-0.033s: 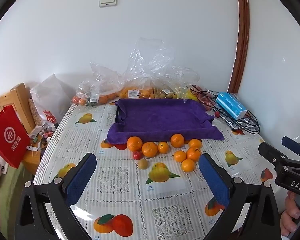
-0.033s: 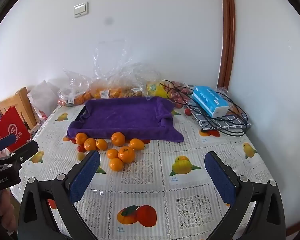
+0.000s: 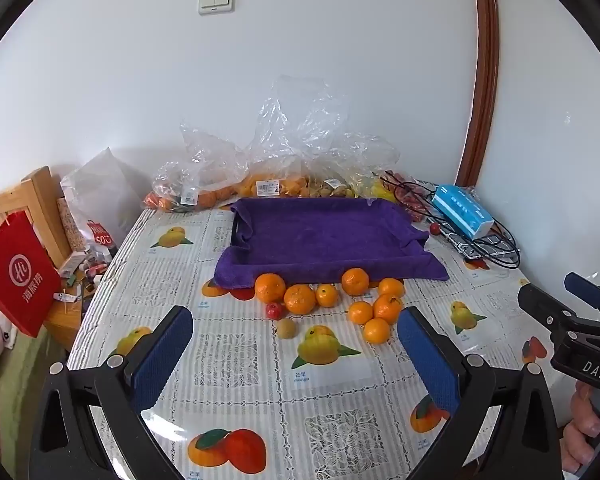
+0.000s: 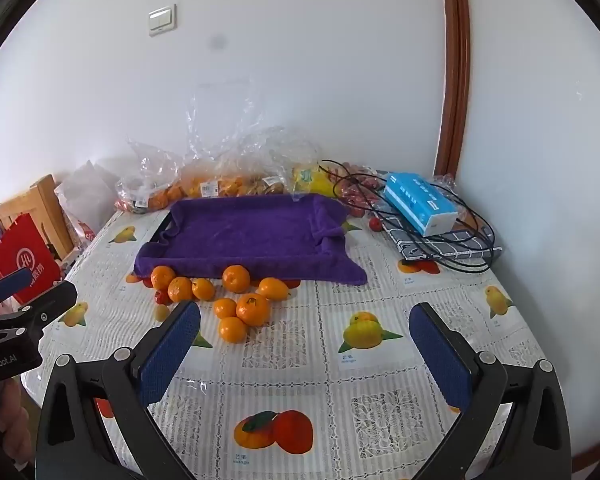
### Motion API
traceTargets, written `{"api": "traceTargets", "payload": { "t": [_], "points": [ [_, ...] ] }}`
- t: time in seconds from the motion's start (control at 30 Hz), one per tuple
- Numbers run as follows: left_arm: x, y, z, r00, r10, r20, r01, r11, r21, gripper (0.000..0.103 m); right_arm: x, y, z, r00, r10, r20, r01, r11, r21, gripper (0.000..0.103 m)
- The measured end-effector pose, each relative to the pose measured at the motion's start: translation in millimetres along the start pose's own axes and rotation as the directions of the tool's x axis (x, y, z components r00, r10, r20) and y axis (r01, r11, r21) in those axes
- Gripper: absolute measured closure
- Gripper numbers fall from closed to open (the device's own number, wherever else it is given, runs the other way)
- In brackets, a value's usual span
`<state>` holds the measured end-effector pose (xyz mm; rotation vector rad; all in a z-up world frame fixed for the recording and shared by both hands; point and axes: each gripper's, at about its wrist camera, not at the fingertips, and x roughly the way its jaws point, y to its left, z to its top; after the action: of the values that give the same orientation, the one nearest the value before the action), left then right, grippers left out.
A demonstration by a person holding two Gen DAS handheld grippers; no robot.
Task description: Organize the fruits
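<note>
Oranges lie beyond the wide-spread left gripper.

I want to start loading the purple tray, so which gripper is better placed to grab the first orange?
Left, probably. The left gripper is open with the loose oranges almost straight ahead between its fingers. The right gripper, also open, has them off toward its left finger, with bare tablecloth ahead.
</note>
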<state>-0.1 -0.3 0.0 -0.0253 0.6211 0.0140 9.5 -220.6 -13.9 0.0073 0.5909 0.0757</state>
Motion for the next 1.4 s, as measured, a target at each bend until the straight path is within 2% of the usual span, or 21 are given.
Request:
{"api": "traceTargets", "payload": {
  "t": [0.27, 0.37, 0.9, 1.4],
  "points": [
    [-2, 1, 4, 1.000, -0.013, 0.005, 0.013, 1.000, -0.013, 0.000, -1, 7, -5, 1.000, 0.020, -0.015, -0.020, 1.000, 0.004, 0.000],
    [-6, -1, 8, 1.000, -0.013, 0.006, 0.013, 1.000, -0.011, 0.000, -1, -2, 2, 1.000, 0.018, -0.013, -0.018, 1.000, 0.004, 0.000],
    [-8, 4, 9, 1.000, -0.015, 0.007, 0.015, 1.000, -0.021, 0.000, 0, 7, 11, 0.999, 0.051, -0.002, -0.051, 0.998, 0.032, 0.000],
    [-3, 0, 11, 1.000, 0.019, -0.014, -0.019, 1.000, -0.012, 0.000, -1, 12, 13, 0.997, 0.076, -0.003, -0.076, 0.997, 0.024, 0.000]
  ]
}}
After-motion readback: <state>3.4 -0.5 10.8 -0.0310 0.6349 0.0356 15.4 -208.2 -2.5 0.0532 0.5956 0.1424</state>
